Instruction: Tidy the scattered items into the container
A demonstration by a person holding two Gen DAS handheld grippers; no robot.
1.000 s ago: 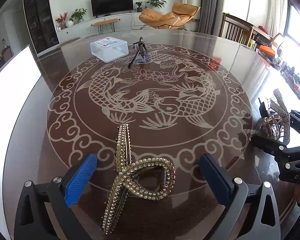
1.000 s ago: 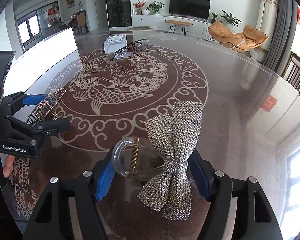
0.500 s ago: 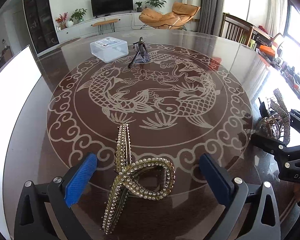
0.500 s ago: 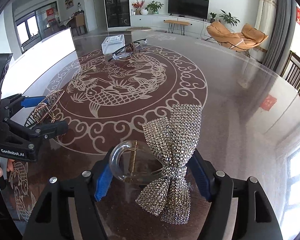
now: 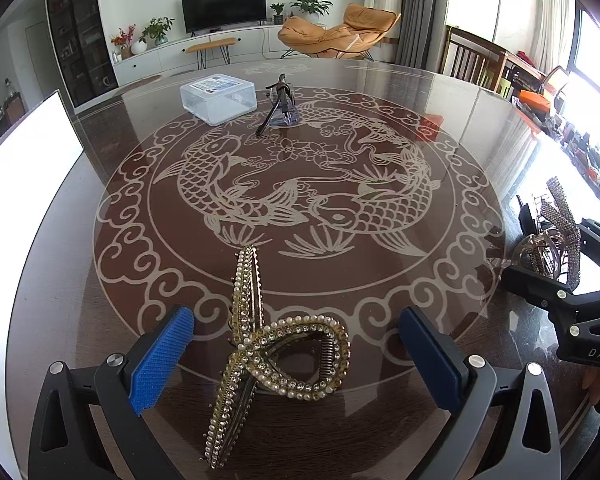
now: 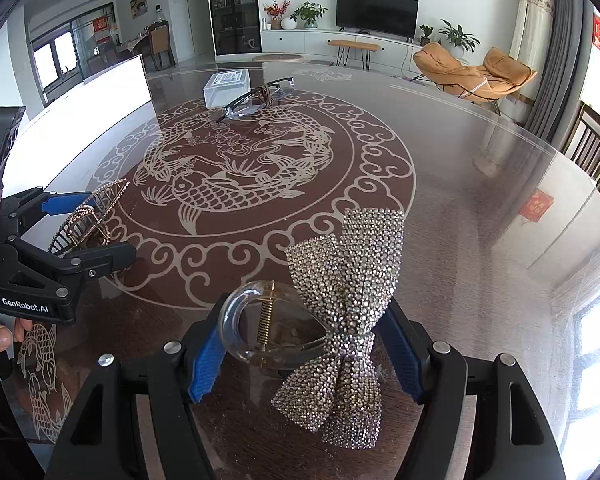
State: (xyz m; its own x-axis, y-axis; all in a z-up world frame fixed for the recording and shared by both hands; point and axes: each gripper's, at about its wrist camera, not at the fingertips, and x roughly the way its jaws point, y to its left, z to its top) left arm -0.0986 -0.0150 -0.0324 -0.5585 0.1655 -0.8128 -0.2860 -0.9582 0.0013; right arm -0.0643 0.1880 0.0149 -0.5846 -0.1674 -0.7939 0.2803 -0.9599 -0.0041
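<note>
With both grippers' jaws spread, each should close squarely: left gripper (image 5: pixel 296 354) around the pearl clip (image 5: pixel 268 344), right gripper (image 6: pixel 304 354) around the bow clip (image 6: pixel 336 320).

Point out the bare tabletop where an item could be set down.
Free: the fish medallion between the pearl-studded gold hair claw and the clear lidded plastic box; also the plain glass right of the rhinestone bow hair claw. Crowded: around the box and black-framed glasses.
</note>
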